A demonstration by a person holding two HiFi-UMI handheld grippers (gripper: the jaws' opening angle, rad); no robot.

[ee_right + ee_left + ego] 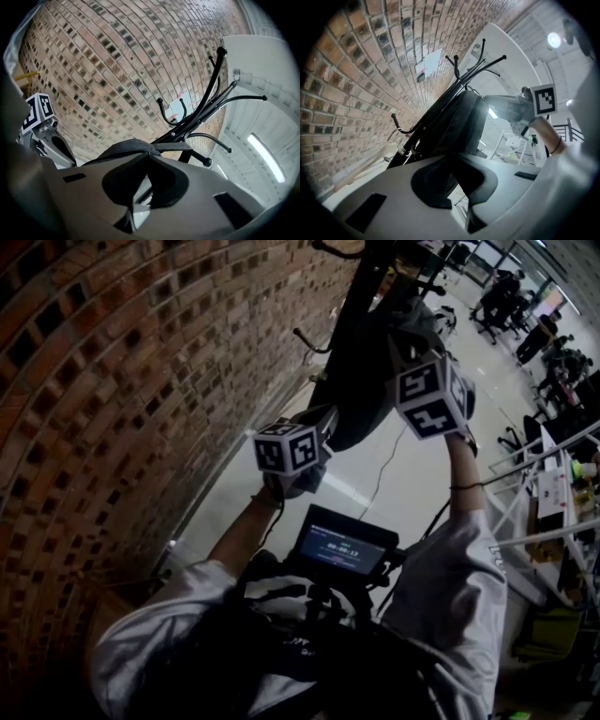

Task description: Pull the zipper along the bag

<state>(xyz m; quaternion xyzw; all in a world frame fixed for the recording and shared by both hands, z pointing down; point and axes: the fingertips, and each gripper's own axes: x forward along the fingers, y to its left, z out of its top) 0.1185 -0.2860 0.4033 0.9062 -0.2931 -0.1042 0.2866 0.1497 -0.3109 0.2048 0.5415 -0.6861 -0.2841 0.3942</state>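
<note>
A black bag point(361, 371) hangs from a black coat stand point(474, 65) beside the brick wall. My left gripper point(319, 427) is shut on the bag's dark fabric point(459, 124) lower down; in the left gripper view its jaws point(451, 165) pinch that cloth. My right gripper point(405, 348) is higher, shut at the bag's top seam point(126, 146), where the zipper runs. The fabric ridge ends at its closed jaws point(149, 153), and the pull itself is hidden between the pads. Each gripper shows in the other's view: the right gripper point(520, 110) and the left gripper point(44, 129).
The brick wall point(122, 381) stands close on the left. The coat stand's hooks point(213, 93) stick out above the bag. A screen point(345, 547) hangs at my chest. Desks and seated people point(525, 315) are at the far right, with a white rack point(553, 493) nearer.
</note>
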